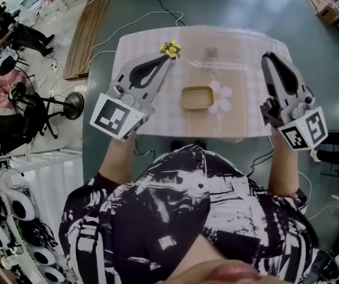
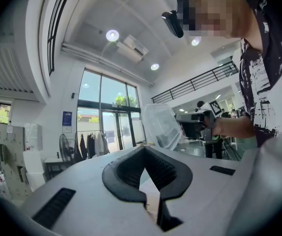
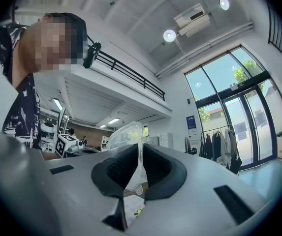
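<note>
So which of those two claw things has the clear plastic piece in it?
The right gripper: its jaws are shut on the clear plastic piece. The left gripper pinches a small yellow bunch at its tips instead.

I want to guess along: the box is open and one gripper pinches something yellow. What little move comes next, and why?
Probably bring the left gripper back toward the person until its yellow bunch hangs over the tan box. That box lies open, and the right gripper is shut on the clear lid, off to the side, so the way looks free.
</note>
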The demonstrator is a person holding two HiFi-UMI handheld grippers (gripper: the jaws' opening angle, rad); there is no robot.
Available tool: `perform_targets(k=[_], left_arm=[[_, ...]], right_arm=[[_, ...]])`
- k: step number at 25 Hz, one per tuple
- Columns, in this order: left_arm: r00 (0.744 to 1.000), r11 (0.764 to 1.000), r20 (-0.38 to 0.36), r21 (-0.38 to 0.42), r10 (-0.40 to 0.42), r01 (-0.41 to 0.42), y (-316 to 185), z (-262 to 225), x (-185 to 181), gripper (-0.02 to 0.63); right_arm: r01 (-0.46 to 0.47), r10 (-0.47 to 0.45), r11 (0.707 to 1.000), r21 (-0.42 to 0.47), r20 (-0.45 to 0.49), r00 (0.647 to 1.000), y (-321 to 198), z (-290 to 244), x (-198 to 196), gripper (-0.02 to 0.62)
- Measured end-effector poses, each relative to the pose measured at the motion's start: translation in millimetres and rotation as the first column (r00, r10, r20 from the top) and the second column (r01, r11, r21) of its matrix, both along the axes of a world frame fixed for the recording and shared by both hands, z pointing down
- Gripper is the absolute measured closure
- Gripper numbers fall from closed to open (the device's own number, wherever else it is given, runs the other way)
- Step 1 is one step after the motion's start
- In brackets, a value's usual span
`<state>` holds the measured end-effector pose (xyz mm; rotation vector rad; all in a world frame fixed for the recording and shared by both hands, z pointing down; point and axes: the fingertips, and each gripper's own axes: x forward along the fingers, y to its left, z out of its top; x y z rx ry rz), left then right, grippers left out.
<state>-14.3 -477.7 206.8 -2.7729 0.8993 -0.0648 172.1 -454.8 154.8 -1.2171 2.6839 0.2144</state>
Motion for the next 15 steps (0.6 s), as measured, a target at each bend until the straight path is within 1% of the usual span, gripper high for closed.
perform_targets(k=[15], left_arm=[[1.000,1.000,0.003,-0.015,-0.002,0.002,-1.8,3.5,1.0,0.606]], right_arm=[[-0.002,0.002,1.000,-0.012,-0.006,1.000,-1.8,2.5,-1.0,0.577]])
